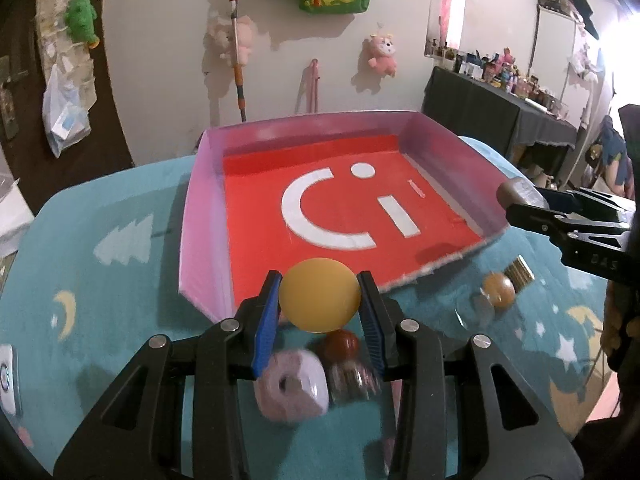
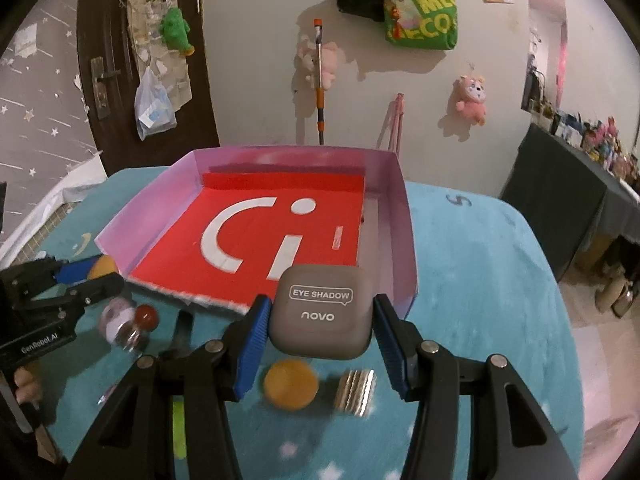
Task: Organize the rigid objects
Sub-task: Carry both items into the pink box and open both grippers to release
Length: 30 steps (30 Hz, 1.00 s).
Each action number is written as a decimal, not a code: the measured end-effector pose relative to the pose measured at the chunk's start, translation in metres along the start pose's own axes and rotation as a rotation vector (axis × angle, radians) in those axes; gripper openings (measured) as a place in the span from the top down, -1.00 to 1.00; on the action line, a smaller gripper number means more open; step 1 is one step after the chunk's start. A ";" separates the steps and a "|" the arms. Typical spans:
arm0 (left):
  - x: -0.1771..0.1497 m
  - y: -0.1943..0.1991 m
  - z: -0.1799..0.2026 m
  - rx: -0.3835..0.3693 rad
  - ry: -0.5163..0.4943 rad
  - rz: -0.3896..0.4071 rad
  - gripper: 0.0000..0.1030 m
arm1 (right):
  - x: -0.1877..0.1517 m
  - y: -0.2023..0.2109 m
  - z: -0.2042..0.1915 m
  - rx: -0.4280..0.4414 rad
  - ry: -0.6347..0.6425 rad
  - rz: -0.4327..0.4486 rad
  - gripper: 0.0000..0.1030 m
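The left gripper (image 1: pixel 320 300) pinches a yellow ball (image 1: pixel 319 294) and the right gripper (image 2: pixel 318 316) pinches a grey eye-shadow case (image 2: pixel 320 312), both probably for the red box (image 1: pixel 200 200) at twelve o'clock.

Our right gripper (image 2: pixel 320 316): clamps grey eye shadow case (image 2: pixel 318 312)
Ahead we see: red tray (image 2: pixel 256 224)

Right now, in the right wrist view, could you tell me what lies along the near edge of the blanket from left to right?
Left gripper holding a yellow ball → red-capped jar → orange disc → ribbed silver piece.
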<state>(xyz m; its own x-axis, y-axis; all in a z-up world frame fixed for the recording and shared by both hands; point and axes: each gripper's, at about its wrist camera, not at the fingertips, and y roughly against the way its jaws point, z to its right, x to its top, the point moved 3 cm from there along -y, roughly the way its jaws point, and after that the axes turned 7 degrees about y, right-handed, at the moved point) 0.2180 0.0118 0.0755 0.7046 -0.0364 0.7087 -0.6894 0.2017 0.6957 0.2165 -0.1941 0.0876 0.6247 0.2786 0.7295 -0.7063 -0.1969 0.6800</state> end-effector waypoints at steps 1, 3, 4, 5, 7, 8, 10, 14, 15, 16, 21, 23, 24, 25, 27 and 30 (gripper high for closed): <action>0.004 -0.004 0.000 -0.005 -0.004 -0.009 0.31 | 0.005 -0.004 0.002 0.001 0.008 -0.008 -0.06; 0.013 -0.013 -0.001 -0.006 -0.015 -0.028 0.31 | 0.015 -0.014 0.007 0.002 0.029 -0.026 -0.06; 0.017 -0.020 -0.001 0.002 -0.024 -0.045 0.31 | 0.019 -0.020 0.008 0.000 0.040 -0.042 -0.06; 0.019 -0.024 -0.001 0.000 -0.033 -0.060 0.31 | 0.023 -0.027 0.009 -0.002 0.053 -0.063 -0.06; 0.022 -0.035 -0.002 -0.001 -0.039 -0.089 0.31 | 0.027 -0.038 0.007 0.013 0.080 -0.097 -0.06; 0.023 -0.040 -0.002 -0.003 -0.046 -0.108 0.31 | 0.030 -0.047 0.006 0.027 0.102 -0.125 -0.06; 0.024 -0.049 -0.001 0.002 -0.059 -0.126 0.31 | 0.030 -0.057 0.006 0.036 0.112 -0.163 -0.06; 0.026 -0.060 -0.001 0.004 -0.066 -0.164 0.31 | 0.031 -0.076 0.001 0.037 0.157 -0.225 -0.06; 0.025 -0.062 -0.001 0.003 -0.069 -0.174 0.31 | 0.031 -0.079 0.001 0.030 0.169 -0.233 -0.06; 0.025 -0.064 -0.001 0.000 -0.071 -0.181 0.31 | 0.031 -0.082 0.000 0.024 0.176 -0.243 -0.06; 0.022 -0.076 -0.002 -0.009 -0.069 -0.231 0.31 | 0.032 -0.092 -0.002 0.009 0.215 -0.281 -0.06; 0.021 -0.080 -0.003 -0.016 -0.065 -0.249 0.31 | 0.030 -0.096 -0.001 0.013 0.218 -0.293 -0.06; 0.020 -0.082 -0.003 -0.017 -0.060 -0.255 0.31 | 0.030 -0.098 -0.002 0.011 0.222 -0.300 -0.06; 0.019 -0.084 -0.004 -0.014 -0.058 -0.262 0.31 | 0.030 -0.099 -0.003 0.003 0.234 -0.302 -0.06; 0.017 -0.087 -0.004 -0.008 -0.064 -0.269 0.31 | 0.029 -0.100 -0.005 0.005 0.245 -0.309 -0.06; 0.015 -0.091 -0.004 0.001 -0.066 -0.273 0.31 | 0.029 -0.103 -0.006 0.000 0.256 -0.317 -0.06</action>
<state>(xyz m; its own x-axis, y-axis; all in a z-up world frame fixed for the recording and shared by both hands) 0.2924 -0.0029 0.0227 0.8520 -0.1527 0.5007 -0.4754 0.1746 0.8623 0.3050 -0.1602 0.0384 0.7085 0.5506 0.4413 -0.4917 -0.0634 0.8685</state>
